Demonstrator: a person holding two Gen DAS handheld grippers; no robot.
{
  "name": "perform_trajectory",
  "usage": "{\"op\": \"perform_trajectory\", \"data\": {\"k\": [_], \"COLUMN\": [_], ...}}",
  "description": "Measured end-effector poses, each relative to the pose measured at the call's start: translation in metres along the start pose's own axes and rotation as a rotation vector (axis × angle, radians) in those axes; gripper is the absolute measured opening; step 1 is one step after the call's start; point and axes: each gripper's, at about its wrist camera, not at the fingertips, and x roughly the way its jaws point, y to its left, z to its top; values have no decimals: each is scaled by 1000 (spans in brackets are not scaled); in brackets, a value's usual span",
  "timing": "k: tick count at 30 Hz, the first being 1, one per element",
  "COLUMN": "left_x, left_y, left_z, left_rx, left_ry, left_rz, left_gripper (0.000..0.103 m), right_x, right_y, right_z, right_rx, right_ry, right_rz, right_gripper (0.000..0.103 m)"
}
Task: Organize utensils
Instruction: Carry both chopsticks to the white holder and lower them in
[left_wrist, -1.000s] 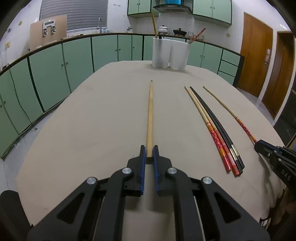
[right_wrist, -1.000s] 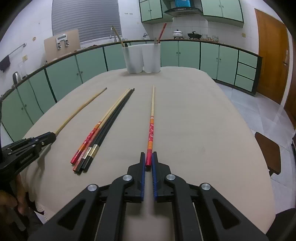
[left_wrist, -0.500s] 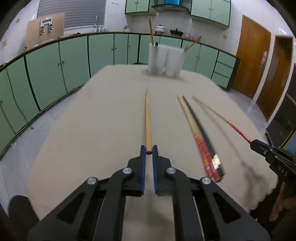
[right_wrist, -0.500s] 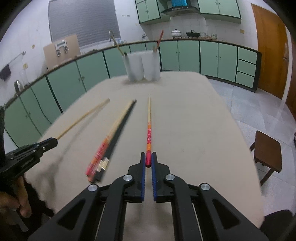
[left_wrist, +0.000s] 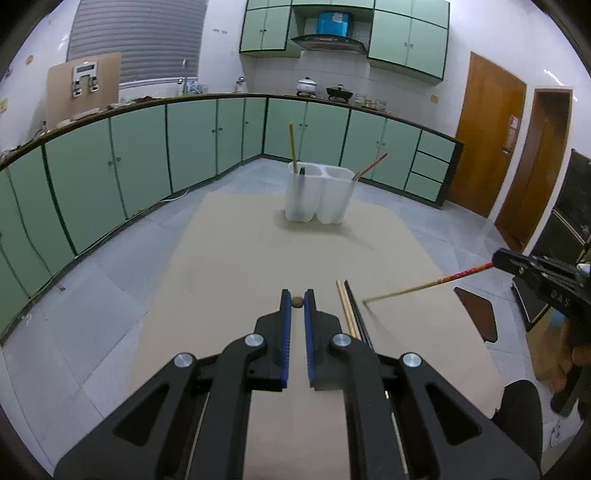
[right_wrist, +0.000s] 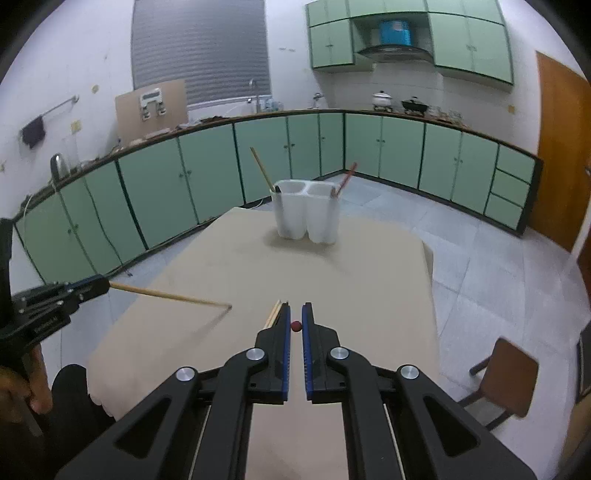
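Note:
My left gripper (left_wrist: 297, 301) is shut on a plain wooden chopstick (left_wrist: 297, 302), seen end-on; from the right wrist view it (right_wrist: 170, 295) slopes down with its tip on the table. My right gripper (right_wrist: 295, 325) is shut on a red-handled chopstick (right_wrist: 295, 325), which in the left wrist view (left_wrist: 424, 285) also slopes tip-down to the table. Several chopsticks (left_wrist: 349, 310) lie on the beige table (left_wrist: 258, 251) between the grippers. A white two-compartment holder (left_wrist: 318, 194) stands at the far end with a wooden and a red chopstick in it.
Green cabinets (left_wrist: 147, 147) curve around the room behind the table. A wooden stool (right_wrist: 506, 376) stands to the table's right. Brown doors (left_wrist: 487, 133) are at the far right. The table edge drops to grey floor tiles (left_wrist: 110, 295) on the left.
Both grippers have lifted and tilted their chopsticks up off the table, handles high, tips on the table. The view has risen above the table.

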Motion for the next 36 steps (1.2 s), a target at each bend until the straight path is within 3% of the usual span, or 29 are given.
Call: {"op": "perform_trajectory", "data": {"k": [13, 22, 29, 36], "left_x": [16, 26, 18, 18], "left_y": [7, 8, 2, -7], "left_z": [57, 95, 138, 196], "left_rx": [50, 69, 101, 114], "left_ry": [92, 107, 75, 5], "left_rz": [-90, -115, -126, -126], "left_gripper": [6, 6, 6, 6], "right_x": [38, 44, 32, 21], "right_y": [3, 0, -3, -8], "right_z": [72, 120, 159, 218], "right_rx": [-96, -126, -139, -123], "right_ry": [120, 166, 179, 132], "right_rz": [28, 34, 37, 25], "right_gripper": [6, 6, 6, 6]}}
